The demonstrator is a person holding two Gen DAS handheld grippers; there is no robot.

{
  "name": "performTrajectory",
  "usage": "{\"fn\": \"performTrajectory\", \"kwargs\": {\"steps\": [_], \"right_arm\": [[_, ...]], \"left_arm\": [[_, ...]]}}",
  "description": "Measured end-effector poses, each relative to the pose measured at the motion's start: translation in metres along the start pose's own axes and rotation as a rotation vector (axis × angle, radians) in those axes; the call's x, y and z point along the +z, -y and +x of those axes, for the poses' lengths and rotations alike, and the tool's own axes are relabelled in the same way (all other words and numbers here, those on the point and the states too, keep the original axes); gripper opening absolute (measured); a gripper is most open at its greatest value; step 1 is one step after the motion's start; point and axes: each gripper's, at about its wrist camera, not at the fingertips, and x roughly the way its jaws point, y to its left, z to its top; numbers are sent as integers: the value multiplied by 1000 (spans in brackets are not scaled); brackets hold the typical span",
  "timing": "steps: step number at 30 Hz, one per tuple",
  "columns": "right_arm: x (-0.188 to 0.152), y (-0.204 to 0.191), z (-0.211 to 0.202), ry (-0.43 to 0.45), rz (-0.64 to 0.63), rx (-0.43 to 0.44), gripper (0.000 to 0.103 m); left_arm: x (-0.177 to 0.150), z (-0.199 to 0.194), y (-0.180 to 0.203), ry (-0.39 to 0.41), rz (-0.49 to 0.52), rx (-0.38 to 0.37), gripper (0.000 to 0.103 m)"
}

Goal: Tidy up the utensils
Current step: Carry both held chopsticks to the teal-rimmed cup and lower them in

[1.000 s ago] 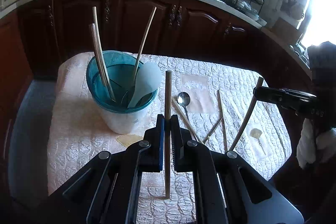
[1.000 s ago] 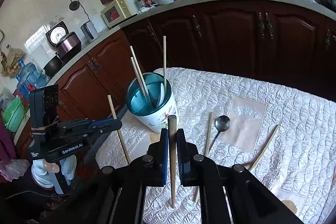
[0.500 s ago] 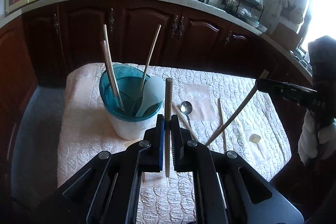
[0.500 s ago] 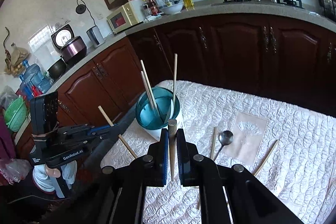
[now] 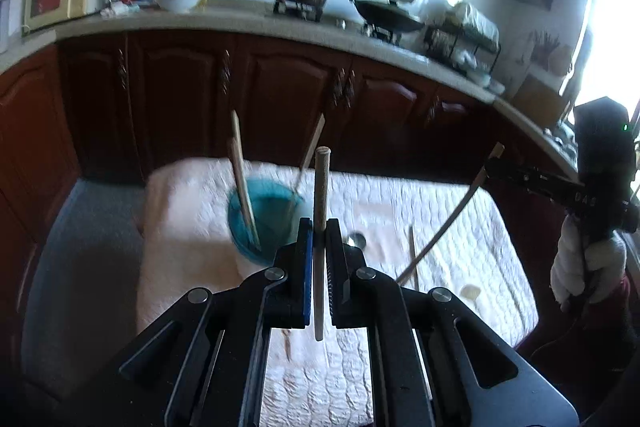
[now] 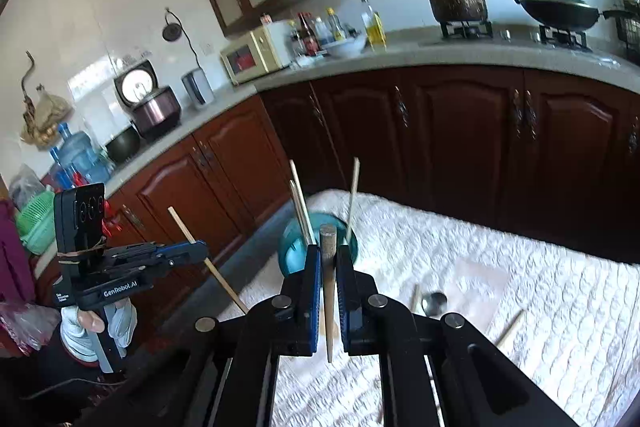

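Observation:
A blue-rimmed utensil cup (image 5: 264, 223) stands on the quilted table (image 5: 460, 227) with several chopsticks (image 5: 240, 171) standing in it; it also shows in the right wrist view (image 6: 296, 251). My left gripper (image 5: 319, 227) is shut on a wooden chopstick (image 5: 321, 195), held upright, high above the table and nearer than the cup. My right gripper (image 6: 328, 255) is shut on another chopstick (image 6: 329, 279), also raised. A metal spoon (image 6: 434, 301) and loose chopsticks (image 5: 412, 255) lie on the table right of the cup.
Dark wooden cabinets (image 6: 460, 135) and a counter with pots (image 6: 456, 3) run behind the table. A small pale piece (image 5: 470, 293) lies on the cloth at the right. The floor (image 5: 80, 259) lies left of the table.
Both grippers have lifted up and back with their chopsticks. The cup and table now look smaller and lower in both views.

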Motion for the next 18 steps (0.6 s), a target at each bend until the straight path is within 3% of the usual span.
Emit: {"fn": "performTrajectory", "kwargs": {"steps": [9, 18], "right_arm": [[52, -18, -2, 102, -15, 3, 7], [90, -25, 50, 138, -36, -47, 7]], "left_arm": [[55, -17, -14, 131, -4, 83, 5], [58, 35, -23, 98, 14, 174, 5]]}}
